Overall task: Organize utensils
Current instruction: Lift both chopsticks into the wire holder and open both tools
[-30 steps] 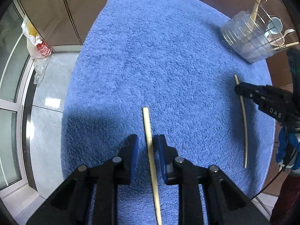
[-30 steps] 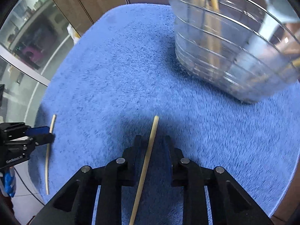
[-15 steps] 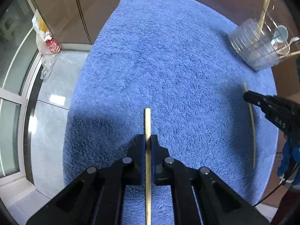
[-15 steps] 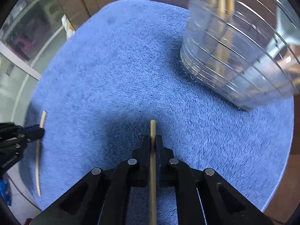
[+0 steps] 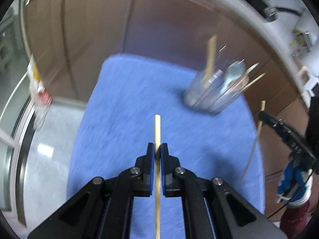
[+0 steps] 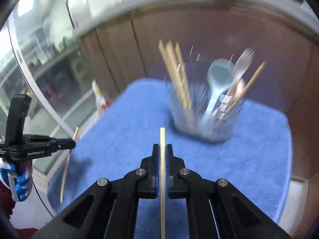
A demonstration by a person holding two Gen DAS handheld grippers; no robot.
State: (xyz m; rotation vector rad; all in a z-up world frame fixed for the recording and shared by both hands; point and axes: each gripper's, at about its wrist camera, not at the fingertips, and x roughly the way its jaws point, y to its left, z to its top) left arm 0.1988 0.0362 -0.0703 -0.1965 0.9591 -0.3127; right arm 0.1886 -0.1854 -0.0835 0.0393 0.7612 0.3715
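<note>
My left gripper (image 5: 157,146) is shut on a pale wooden chopstick (image 5: 157,127) that sticks out past the fingertips, lifted off the blue towel (image 5: 129,103). My right gripper (image 6: 162,147) is shut on a second chopstick (image 6: 162,137), also raised. A clear wire-ribbed utensil holder (image 6: 203,117) stands at the far right of the towel, holding several chopsticks, a light blue spoon (image 6: 217,79) and a fork. In the left wrist view the holder (image 5: 211,93) appears blurred, with the right gripper (image 5: 263,116) and its chopstick at the right edge. The left gripper (image 6: 72,143) shows at the left of the right wrist view.
Brown cabinet doors (image 5: 95,29) rise behind the towel. A plastic bag with red print (image 5: 39,91) lies on the grey floor at left, beside glass doors (image 6: 30,59). A person's hand in a blue and white glove (image 6: 18,181) holds the left gripper.
Both grippers closed on their chopsticks, then lifted them off the towel and tilted up, bringing the holder and cabinets into view.
</note>
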